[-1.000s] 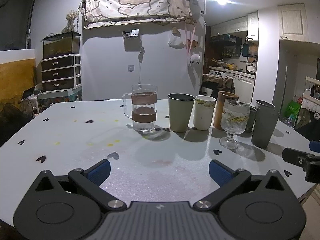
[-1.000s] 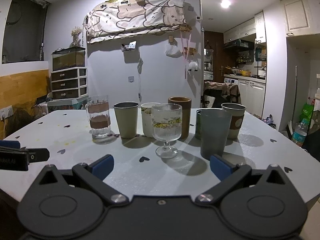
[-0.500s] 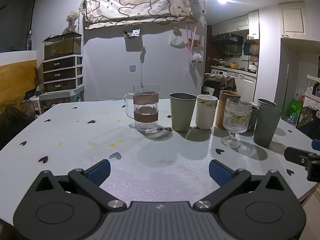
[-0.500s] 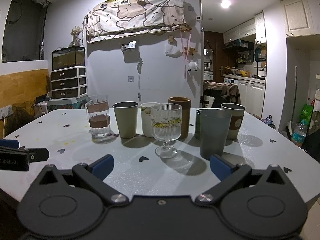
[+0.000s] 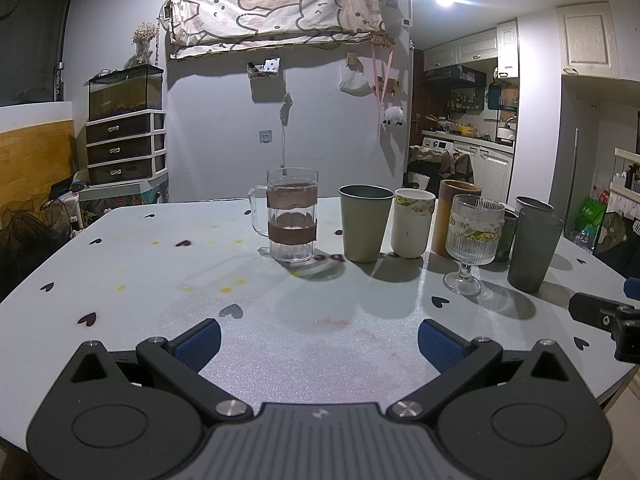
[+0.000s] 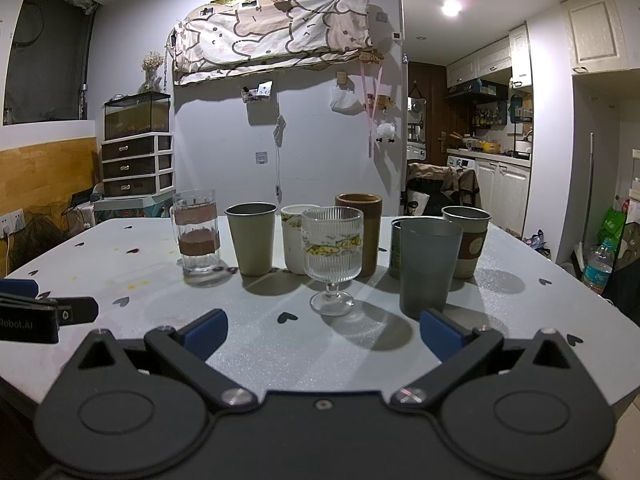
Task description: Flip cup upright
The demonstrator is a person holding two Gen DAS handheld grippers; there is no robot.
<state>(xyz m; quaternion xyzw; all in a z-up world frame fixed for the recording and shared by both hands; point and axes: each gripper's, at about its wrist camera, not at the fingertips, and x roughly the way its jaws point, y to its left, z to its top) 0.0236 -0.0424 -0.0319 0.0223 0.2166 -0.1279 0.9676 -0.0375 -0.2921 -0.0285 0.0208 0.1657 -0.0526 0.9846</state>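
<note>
Several cups stand upright in a row on the white table (image 5: 160,280). From the left: a glass mug with brown bands (image 5: 292,220) (image 6: 197,236), a grey-green tumbler (image 5: 365,223) (image 6: 252,238), a white cup (image 5: 412,223) (image 6: 295,236), a tall brown cup (image 5: 452,216) (image 6: 366,232), a ribbed stemmed glass (image 5: 472,246) (image 6: 331,254) and a dark grey tumbler (image 5: 532,250) (image 6: 428,266). My left gripper (image 5: 319,342) is open and empty, low over the near table. My right gripper (image 6: 323,332) is open and empty, just short of the stemmed glass and dark tumbler.
A sleeved cup (image 6: 468,240) and a green can (image 6: 396,248) stand behind the dark tumbler. The right gripper's tip shows at the right edge of the left wrist view (image 5: 604,316); the left gripper's tip shows at the left edge of the right wrist view (image 6: 40,316). A drawer unit (image 5: 124,152) stands behind the table.
The left wrist view has shifted slightly; the cups sit a little further right and higher in it. The right gripper has barely moved. Both stay open.
</note>
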